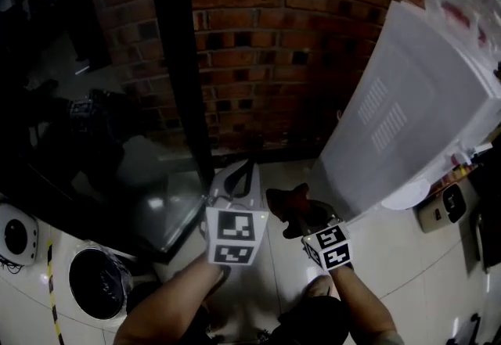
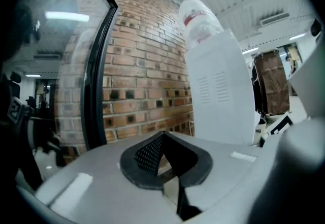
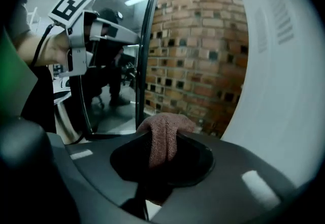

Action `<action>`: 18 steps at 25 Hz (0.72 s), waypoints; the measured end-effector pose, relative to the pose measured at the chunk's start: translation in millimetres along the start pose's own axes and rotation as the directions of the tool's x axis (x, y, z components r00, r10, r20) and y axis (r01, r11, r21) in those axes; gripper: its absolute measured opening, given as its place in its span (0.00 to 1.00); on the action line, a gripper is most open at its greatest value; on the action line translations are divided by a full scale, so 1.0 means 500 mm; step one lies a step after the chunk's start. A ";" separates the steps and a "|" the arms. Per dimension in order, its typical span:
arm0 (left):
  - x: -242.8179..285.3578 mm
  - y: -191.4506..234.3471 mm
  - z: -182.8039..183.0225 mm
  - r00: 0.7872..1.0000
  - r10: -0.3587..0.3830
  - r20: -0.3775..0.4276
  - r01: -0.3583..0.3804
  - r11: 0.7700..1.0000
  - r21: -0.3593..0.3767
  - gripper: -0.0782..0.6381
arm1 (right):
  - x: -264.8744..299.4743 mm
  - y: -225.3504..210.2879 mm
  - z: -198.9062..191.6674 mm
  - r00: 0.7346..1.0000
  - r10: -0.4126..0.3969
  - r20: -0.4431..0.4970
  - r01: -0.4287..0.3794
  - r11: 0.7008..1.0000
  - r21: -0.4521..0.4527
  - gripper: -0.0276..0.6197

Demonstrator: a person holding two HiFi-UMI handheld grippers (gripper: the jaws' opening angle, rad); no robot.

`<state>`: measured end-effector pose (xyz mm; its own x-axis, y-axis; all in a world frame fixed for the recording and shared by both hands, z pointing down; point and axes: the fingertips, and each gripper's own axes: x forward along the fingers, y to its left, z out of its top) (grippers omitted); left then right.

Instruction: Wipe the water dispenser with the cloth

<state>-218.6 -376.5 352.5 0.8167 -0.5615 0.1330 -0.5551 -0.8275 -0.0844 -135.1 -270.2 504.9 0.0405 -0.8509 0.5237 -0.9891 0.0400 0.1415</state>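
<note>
The cloth is a small reddish-brown terry rag, pinched between the fingers of the right gripper. They are closed on a fold of it, so a rounded wad stands out past the tips. It looks soft, light and limp. It should mould to a flat panel, but it could slide out of the pinch if dragged hard. The hold near the fold seems right, since the protruding wad is the part that would do the wiping.

The left gripper carries nothing. Its fingers meet at the tips with only a dark gap behind them.

The water dispenser is a tall white cabinet standing on the floor at the right, close to the brick wall. Its side panel faces both grippers and is not yet touched. The panel looks like smooth, stiff plastic with two blocks of vent slots, which may snag the terry. A clear bottle sits on top, so the unit is probably top-heavy and better wiped with light pressure than shoved.

The floor is pale glossy tile. Left of the curved brick wall is a glass door in a black frame. A round bin with a dark liner stands at the lower left. The room is dim, with strip lights on the ceiling.
</note>
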 end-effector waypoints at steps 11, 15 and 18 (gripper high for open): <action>0.015 -0.075 0.155 0.991 -0.086 0.103 0.077 0.992 0.095 0.11 | -0.279 -0.184 0.390 0.854 -0.482 0.196 0.520 0.806 -0.283 0.18; 0.014 -0.066 0.208 0.981 -0.101 0.163 0.093 0.994 0.056 0.11 | -0.339 -0.247 0.507 0.756 -0.603 0.255 0.654 0.677 -0.339 0.18; 0.016 -0.034 0.225 0.980 -0.076 0.186 0.075 0.997 0.013 0.11 | -0.361 -0.281 0.596 0.696 -0.652 0.299 0.713 0.581 -0.393 0.18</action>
<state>-185.1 -367.3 243.9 0.8716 -0.4880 -0.0465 -0.4902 -0.8672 -0.0874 -45.5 -278.1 139.9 0.6309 -0.7756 0.0209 -0.4903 -0.3777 0.7855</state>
